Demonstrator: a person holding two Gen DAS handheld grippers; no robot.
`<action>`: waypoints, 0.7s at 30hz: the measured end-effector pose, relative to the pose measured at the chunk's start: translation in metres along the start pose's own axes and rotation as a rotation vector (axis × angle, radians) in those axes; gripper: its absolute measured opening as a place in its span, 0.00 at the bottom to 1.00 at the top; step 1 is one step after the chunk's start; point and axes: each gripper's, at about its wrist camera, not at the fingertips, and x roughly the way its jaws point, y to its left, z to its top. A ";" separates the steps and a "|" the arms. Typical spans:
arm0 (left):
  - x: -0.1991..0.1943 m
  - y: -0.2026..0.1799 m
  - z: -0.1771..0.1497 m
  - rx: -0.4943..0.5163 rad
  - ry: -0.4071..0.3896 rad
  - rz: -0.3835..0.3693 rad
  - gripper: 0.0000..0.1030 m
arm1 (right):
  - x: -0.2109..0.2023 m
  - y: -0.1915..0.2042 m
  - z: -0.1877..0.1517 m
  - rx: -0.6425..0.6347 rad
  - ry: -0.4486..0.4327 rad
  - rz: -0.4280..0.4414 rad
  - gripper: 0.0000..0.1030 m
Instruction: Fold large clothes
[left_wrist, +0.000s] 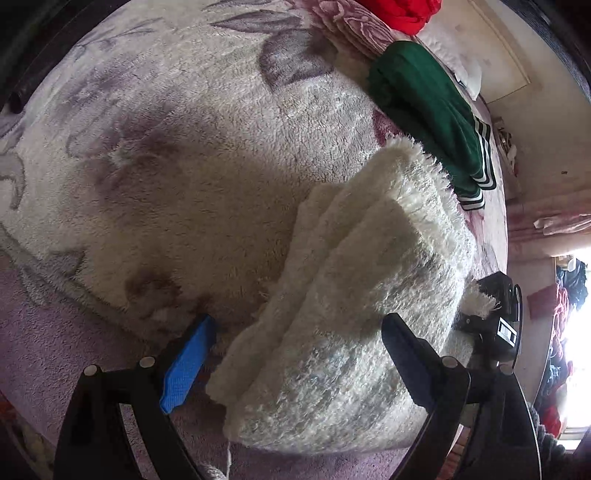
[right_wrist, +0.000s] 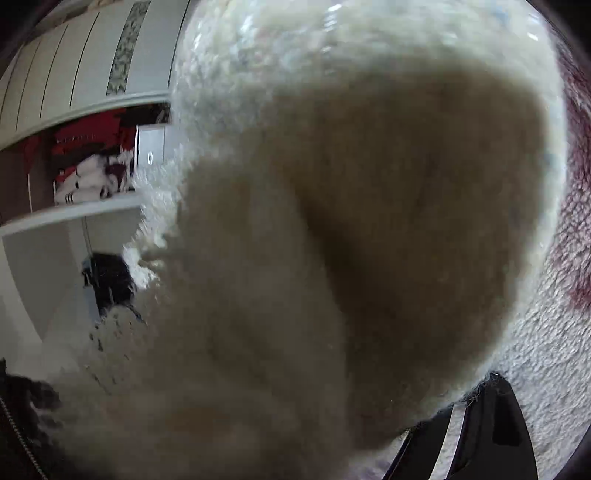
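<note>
A white fluffy garment (left_wrist: 354, 295), folded into a thick stack, lies on a floral fleece blanket (left_wrist: 166, 166). My left gripper (left_wrist: 299, 321) hovers over its near end with the jaws wide open. The blue pad (left_wrist: 188, 362) stands clear of the garment's left edge, and the black finger (left_wrist: 406, 354) is above its right part. The black body of my right gripper (left_wrist: 496, 314) sits at the stack's right edge among its fringe. In the right wrist view the garment (right_wrist: 332, 240) fills the picture. It hides one finger; only the other finger (right_wrist: 495, 417) shows.
A dark green garment with white stripes (left_wrist: 424, 110) and a red one (left_wrist: 399, 14) lie further along the bed. A white wardrobe with open shelves of clothes (right_wrist: 85, 177) stands beyond. A bright window (left_wrist: 580, 332) is off to the right.
</note>
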 end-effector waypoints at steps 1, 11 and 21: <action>-0.005 0.001 0.000 0.003 -0.019 0.021 0.90 | -0.007 -0.001 -0.007 0.060 -0.051 0.042 0.63; -0.042 0.010 -0.013 0.030 -0.084 0.117 0.90 | -0.001 -0.035 -0.254 0.883 -0.645 0.480 0.57; 0.000 0.003 -0.051 0.131 -0.030 0.087 0.90 | -0.091 0.024 -0.257 0.614 -0.321 -0.041 0.71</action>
